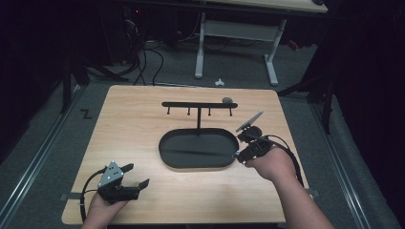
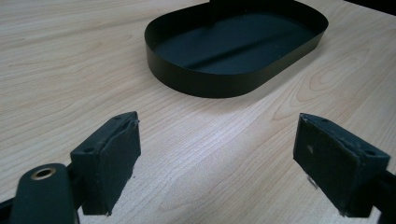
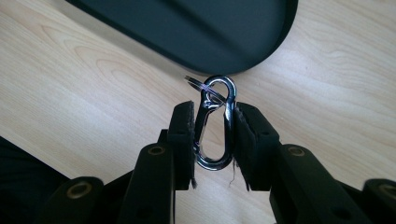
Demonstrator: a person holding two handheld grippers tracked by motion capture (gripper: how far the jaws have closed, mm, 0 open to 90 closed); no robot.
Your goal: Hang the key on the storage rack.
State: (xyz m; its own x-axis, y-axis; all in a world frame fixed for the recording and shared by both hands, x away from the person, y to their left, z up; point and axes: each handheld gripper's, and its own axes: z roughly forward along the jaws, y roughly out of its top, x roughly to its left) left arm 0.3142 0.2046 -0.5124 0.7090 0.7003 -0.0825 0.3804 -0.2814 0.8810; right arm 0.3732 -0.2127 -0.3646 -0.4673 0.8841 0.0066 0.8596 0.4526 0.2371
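Carabiner (image 3: 215, 126), a small silver clip with a key ring through its top loop, sits clamped between the jaws of the right claw (image 1: 245, 144), just off the right end of the black oval tray (image 1: 168, 153). The step in hand looks like carrying the clip up toward the hook rack (image 1: 199, 105) that rises on a post from the tray's far side. Next, the ring would need to be lined up with one of the small pegs under the bar and slipped on. The left claw (image 1: 137, 175) rests released, jaws wide, on the counter (image 1: 133, 119) near the tray's left front. Nothing blocks the path; a small grey object (image 1: 228, 100) lies behind the bar's right end.
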